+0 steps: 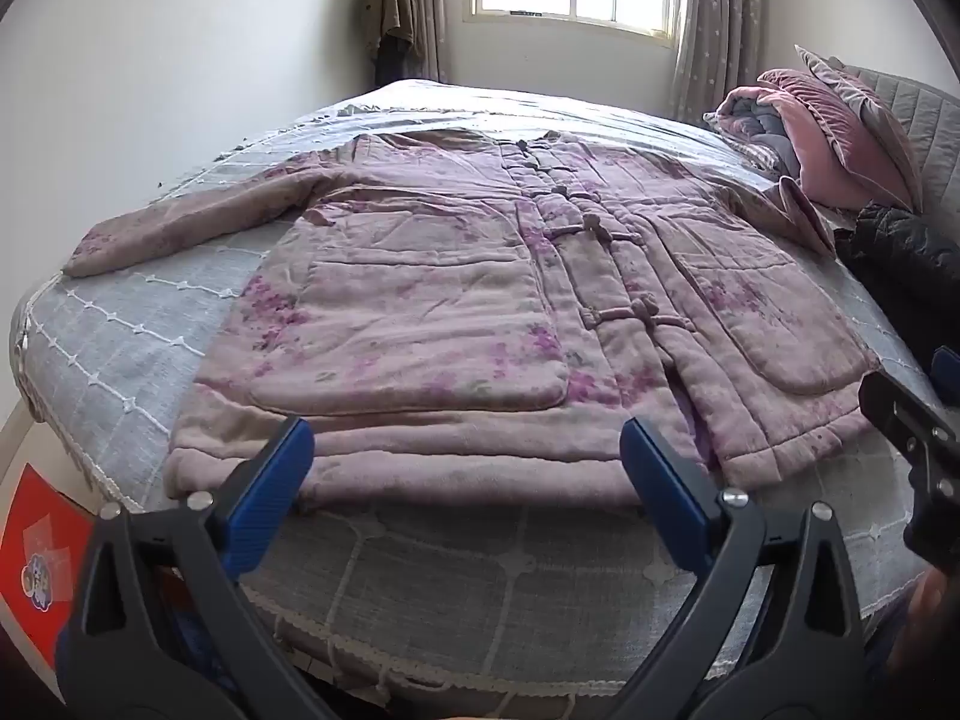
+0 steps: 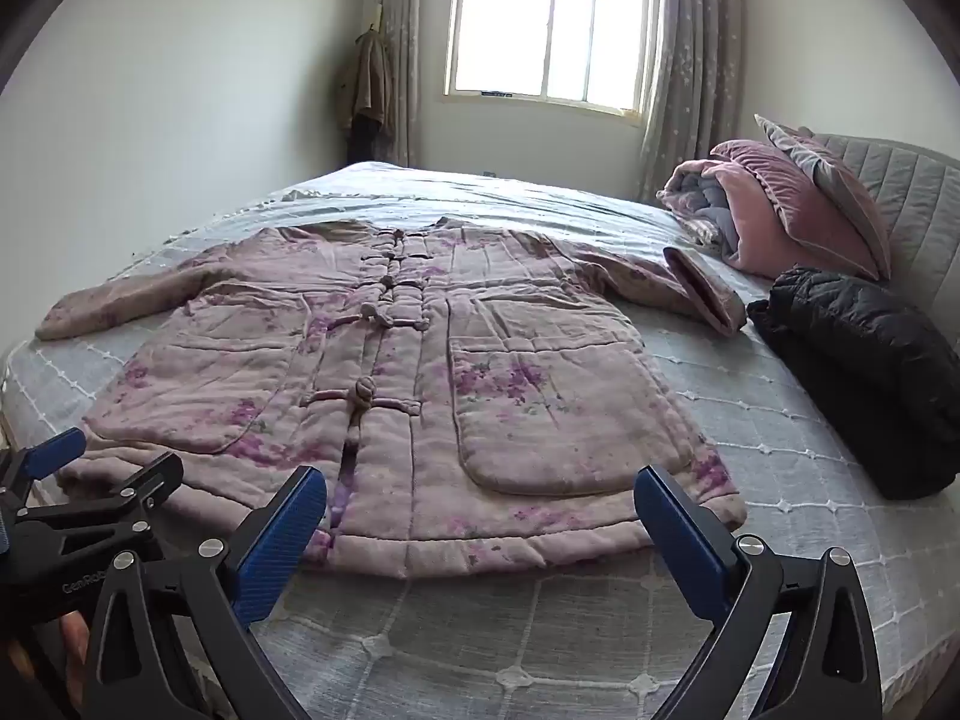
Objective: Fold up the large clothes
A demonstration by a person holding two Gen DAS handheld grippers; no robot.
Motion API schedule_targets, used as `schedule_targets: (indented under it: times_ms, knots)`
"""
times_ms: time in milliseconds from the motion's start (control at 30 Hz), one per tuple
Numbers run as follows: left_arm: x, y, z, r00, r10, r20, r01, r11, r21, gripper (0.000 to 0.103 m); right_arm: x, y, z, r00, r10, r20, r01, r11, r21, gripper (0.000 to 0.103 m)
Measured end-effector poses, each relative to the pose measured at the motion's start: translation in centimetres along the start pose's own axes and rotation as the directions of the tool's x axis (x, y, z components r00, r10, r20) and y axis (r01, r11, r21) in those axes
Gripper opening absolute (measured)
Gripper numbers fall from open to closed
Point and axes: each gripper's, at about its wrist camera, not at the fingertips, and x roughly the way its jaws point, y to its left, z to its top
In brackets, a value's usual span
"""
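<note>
Hovering: left claw [image 1: 468,456] and right claw [image 2: 480,507] hung over the near hem of the jacket [image 1: 480,300], both spread wide with nothing between the pads and not touching the cloth.
Jacket: it lay flat and face up across the bed [image 1: 480,576], knot buttons fastened, hem near, collar far, one sleeve stretched out left, the other reaching right.
Right sleeve: its cuff [image 2: 708,288] lay just beside a folded black coat [image 2: 864,372] and near the stacked pillows [image 2: 792,216]; swinging that sleeve inward could have dragged the coat or snagged on it.
Padding: the jacket looked thick and quilted, so a shallow pinch might have caught only the top layer and let the back trail, leaving a crooked fold.
Bedcover: its raised stitching lay directly under the hem; a claw dipping too low could have gathered cover with jacket.
Pockets: the big patch pockets sat near the hem, and a pad slipping inside one would have lifted the pocket alone.
Edge: the hem lay close to the near edge of the bed, so a pull toward the person could have slid the jacket off.
</note>
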Motion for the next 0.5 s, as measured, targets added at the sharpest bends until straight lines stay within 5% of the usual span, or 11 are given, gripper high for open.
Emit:
schedule_targets:
  times_ms: [500]
  knots:
    - [-0.19, -0.19, -0.06, 0.999, 0.01, -0.033, -0.009, 0.999, 0.036, 0.101, 0.17, -0.11, -0.04, 1.0, 0.005, -0.004, -0.005, 1.0, 0.031, 0.103]
